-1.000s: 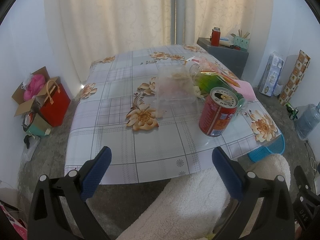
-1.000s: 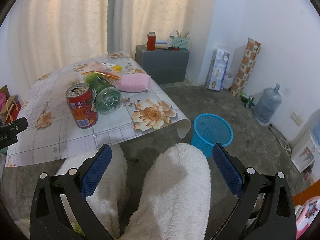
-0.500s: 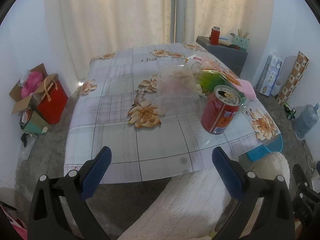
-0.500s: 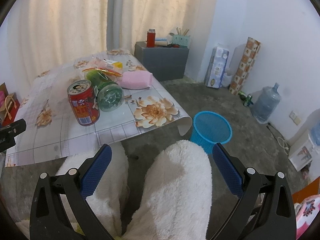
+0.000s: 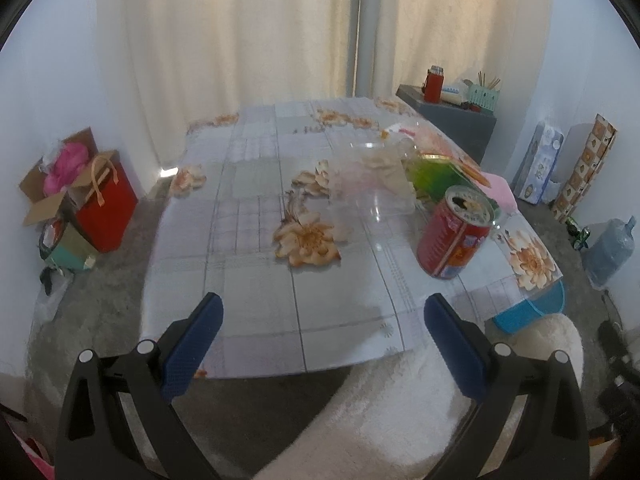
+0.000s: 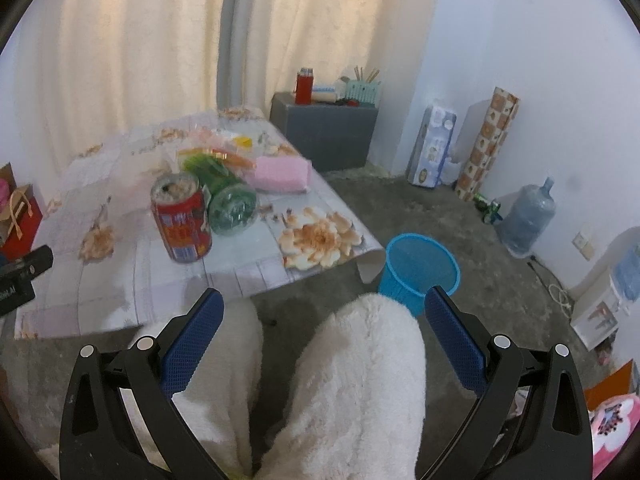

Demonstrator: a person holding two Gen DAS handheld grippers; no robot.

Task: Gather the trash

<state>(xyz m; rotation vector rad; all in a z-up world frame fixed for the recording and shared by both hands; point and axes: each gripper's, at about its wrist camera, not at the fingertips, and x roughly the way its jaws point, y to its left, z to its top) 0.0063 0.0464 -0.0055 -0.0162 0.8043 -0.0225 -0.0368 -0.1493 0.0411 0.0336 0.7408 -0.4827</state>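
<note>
On the table the can stands upright near the front edge, with the bottle lying on its side just behind and to its right. A clear container sits left of the bottle, and a folded cloth lies behind it to the right. The basket stands on the floor just beyond the table's right front corner.

Home: curtains, floral-clothed table.

Red gift bag, water jug
</note>
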